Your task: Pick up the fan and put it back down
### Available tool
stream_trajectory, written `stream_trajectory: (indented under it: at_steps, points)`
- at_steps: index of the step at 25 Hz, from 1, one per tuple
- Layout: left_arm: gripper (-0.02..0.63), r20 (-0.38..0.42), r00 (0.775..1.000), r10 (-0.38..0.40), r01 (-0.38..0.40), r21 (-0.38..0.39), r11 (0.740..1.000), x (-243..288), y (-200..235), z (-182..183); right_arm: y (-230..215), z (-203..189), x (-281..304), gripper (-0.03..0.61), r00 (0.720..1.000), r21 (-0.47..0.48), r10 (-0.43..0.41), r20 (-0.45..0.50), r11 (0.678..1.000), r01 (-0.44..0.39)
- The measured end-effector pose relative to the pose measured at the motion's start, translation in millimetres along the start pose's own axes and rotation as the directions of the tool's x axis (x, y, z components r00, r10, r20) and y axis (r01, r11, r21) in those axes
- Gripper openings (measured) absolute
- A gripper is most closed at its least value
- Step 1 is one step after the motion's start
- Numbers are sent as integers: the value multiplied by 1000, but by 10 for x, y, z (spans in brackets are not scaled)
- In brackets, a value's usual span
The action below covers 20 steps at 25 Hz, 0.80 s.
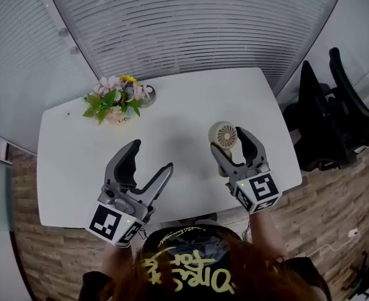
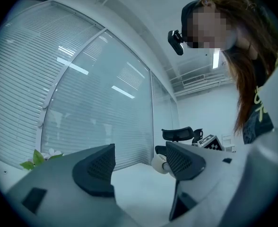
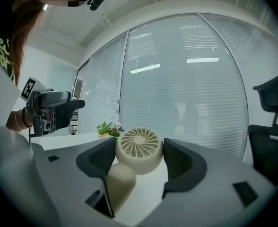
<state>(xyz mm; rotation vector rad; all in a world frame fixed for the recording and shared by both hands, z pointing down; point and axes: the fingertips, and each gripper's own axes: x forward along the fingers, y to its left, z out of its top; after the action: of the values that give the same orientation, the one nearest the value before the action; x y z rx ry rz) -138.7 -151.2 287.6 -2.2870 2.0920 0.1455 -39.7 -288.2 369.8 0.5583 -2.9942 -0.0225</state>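
Head view shows the big white table (image 1: 172,105) under both tools. The right gripper (image 1: 228,139) has its two jaws pressed on the round head of the little cream fan (image 1: 223,135), one jaw on each side. The fan's fat handle points back toward the gripper's body. The left gripper (image 1: 152,156) is off to the right gripper's side. Its jaws are wide apart with nothing in them. A pot of flowers (image 1: 114,102) sits far out in front of it.

The fan's head is round and smooth. I think it could slip or spin out if the squeeze gets loose or the gripper tips. Set down fast or crooked, it could fall over.

I see no name on the fan. The gripper cubes have black-and-white squares, no words. The yellow letters on the person's black top can't be read.
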Motion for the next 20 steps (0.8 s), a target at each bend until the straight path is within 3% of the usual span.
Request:
stream_trajectory:
  at_steps: [10,20]
  points:
    - [327,20,999,-47,46,19,999,228,-241,114,-124,539,-423,307,992,-32,-3,130,999,7]
    - [321,28,998,-60,59,28,998,379,-433,131,-271,771,-750,307,976,-62,9,219,998,5]
